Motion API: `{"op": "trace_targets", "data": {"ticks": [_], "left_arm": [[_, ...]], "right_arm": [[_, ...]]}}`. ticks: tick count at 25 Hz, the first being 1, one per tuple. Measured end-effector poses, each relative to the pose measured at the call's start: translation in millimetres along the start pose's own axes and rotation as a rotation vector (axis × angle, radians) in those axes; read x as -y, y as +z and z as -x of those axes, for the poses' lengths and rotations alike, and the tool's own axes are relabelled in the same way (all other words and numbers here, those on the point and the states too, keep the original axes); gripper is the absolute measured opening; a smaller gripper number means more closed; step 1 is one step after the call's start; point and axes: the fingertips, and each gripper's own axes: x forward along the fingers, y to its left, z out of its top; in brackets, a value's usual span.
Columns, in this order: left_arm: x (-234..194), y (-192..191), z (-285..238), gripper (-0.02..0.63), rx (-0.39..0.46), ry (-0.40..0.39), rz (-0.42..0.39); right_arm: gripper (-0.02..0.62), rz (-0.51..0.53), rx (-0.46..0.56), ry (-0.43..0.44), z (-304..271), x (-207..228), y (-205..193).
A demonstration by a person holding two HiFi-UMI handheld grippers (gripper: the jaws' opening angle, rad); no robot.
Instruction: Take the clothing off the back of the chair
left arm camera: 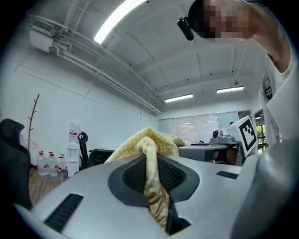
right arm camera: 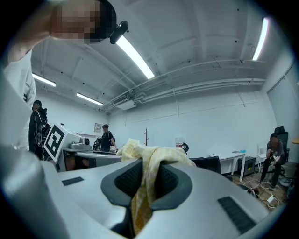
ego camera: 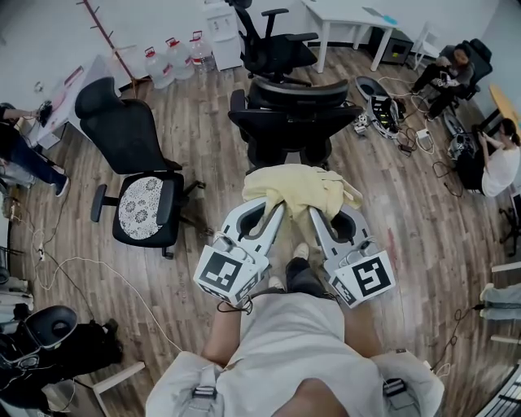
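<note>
A pale yellow checked garment hangs bunched in the air between my two grippers, just in front of a black office chair whose back is bare. My left gripper is shut on the garment's left part; in the left gripper view the cloth is pinched between the dark pads. My right gripper is shut on its right part, and the cloth runs down between the pads in the right gripper view. Both grippers point level, side by side.
A second black chair with a lace-patterned seat stands to the left. Another black chair and a white table are farther back. Water bottles line the wall. Seated people and floor cables are at the right.
</note>
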Motion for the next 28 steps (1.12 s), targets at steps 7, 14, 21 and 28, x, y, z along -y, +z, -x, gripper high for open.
{"op": "trace_targets", "data": {"ticks": [7, 14, 21, 28], "left_arm": [[5.6, -10.1, -0.7, 0.055, -0.004, -0.002, 0.001], [1.0, -6.9, -2.8, 0.057, -0.007, 0.004, 0.002], [-1.6, -8.8, -4.5, 0.057, -0.01, 0.0, 0.009], [-1.6, -14.4, -6.8, 0.055, -0.012, -0.002, 0.011]], "right_arm": [[0.054, 0.004, -0.006, -0.003, 6.3, 0.7, -10.7], [0.054, 0.004, -0.012, 0.001, 1.5, 2.9, -7.6], [0.054, 0.006, -0.019, -0.002, -1.4, 4.2, -9.3], [0.052, 0.006, -0.02, -0.001, -1.6, 5.9, -15.0]]}}
